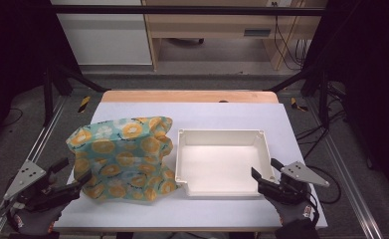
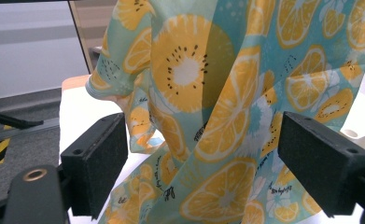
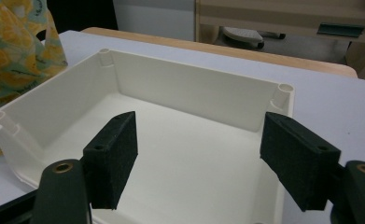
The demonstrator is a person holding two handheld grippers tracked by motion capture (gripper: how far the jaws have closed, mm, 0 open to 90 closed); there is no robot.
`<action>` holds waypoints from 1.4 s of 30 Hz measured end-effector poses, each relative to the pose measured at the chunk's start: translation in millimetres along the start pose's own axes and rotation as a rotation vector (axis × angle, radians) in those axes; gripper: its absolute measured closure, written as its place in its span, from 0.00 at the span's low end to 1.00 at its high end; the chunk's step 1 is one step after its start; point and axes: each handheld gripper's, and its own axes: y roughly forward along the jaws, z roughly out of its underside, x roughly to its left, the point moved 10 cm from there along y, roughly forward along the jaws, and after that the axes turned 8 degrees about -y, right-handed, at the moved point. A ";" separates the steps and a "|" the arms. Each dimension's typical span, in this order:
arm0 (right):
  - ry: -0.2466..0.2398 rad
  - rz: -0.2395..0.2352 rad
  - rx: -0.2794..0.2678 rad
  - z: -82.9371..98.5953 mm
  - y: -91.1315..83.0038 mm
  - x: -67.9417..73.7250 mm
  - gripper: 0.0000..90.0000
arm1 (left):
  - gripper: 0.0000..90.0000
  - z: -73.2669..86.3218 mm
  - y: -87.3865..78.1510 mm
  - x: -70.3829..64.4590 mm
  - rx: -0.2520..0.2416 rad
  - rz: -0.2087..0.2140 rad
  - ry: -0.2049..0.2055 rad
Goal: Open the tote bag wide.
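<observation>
A crumpled cloth (image 1: pixel 122 157) printed with orange slices on teal lies heaped on the white table, left of centre. Its folds rise close in front of the left gripper view as cloth (image 2: pixel 227 93). My left gripper (image 1: pixel 72 177) stands open at the cloth's lower left edge, jaws wide apart with cloth draped between them (image 2: pixel 203 172) but not pinched. An empty white plastic tray (image 1: pixel 222 162) sits to the right of the cloth. My right gripper (image 1: pixel 264 172) is open at the tray's near right corner, and its jaws (image 3: pixel 199 163) hover over the tray (image 3: pixel 189 88).
The white table top (image 1: pixel 222 114) has bare room behind the tray and cloth, with a wooden strip (image 1: pixel 189 96) along its far edge. Black frame rails run down both sides. Beyond the table stand a cabinet and a desk with cables.
</observation>
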 end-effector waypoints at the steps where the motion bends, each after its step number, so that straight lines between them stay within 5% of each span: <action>1: 0.000 0.000 0.000 0.0 0.0 0.0 0.31 | 0.17 -0.5 -0.3 0.1 0.001 0.001 0.003; 32: -0.078 -0.130 -0.028 -48.7 27.5 57.7 0.37 | 0.18 -28.6 3.3 -1.5 -0.026 -0.002 -0.002; 42: -0.089 -0.179 -0.028 -57.8 43.0 79.7 0.38 | 0.19 -22.5 3.8 1.8 -0.024 -0.008 -0.007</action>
